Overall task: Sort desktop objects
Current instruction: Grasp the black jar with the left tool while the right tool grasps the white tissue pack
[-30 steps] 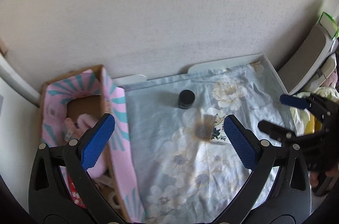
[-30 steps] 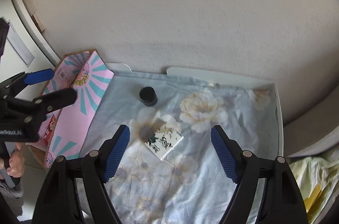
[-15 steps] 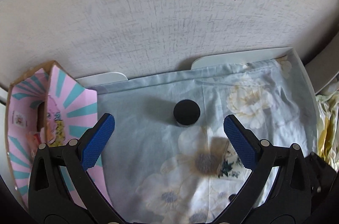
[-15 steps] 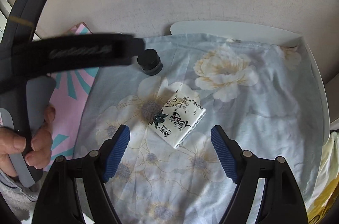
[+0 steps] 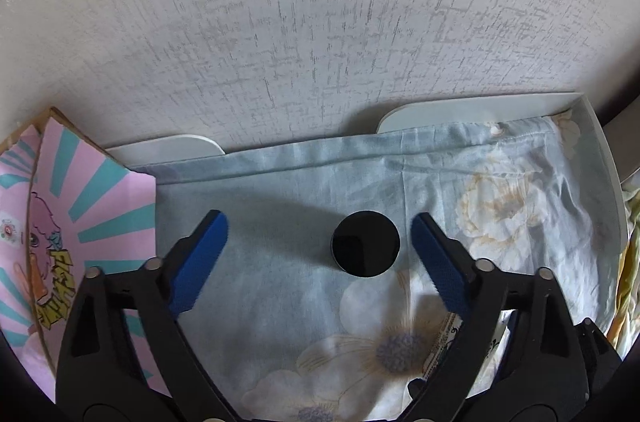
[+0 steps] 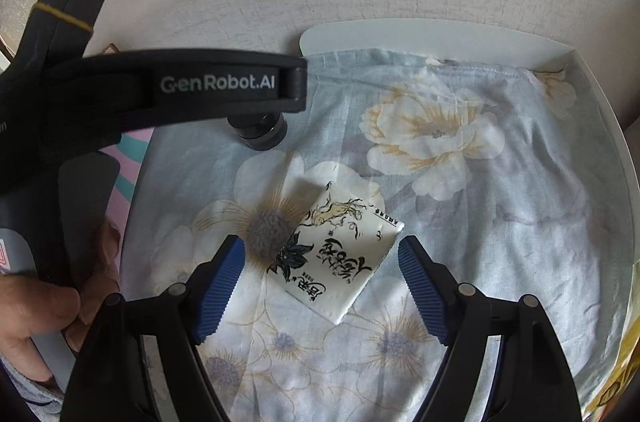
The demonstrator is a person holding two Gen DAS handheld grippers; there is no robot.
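**A:** While the left tool (image 5: pixel 319 246) points down at the floral cloth (image 5: pixel 280 190), what sits between its blue pads?

**B:** A small round black jar (image 5: pixel 365 243), standing upright on the cloth, nearer the right-hand pad (image 5: pixel 438 262) than the other. The jaws are closing, but neither pad touches the jar.

**A:** And the right tool (image 6: pixel 320 286)?

**B:** Its jaws stand apart with nothing gripped. A white sachet (image 6: pixel 340 262) printed with black script and a dark flower lies flat on the cloth between them, turned at a slant, clear of both pads.

**A:** Where is the jar from that side?

**B:** Farther back on the cloth, partly hidden under the left tool's black body. A hand (image 6: pixel 40 314) grips that tool's handle at the lower left.

**A:** Anything beside the cloth?

**B:** A pink and teal cardboard box (image 5: pixel 80 222) at the left edge, and the white worktop (image 6: pixel 440 34) showing past the cloth by the wall.
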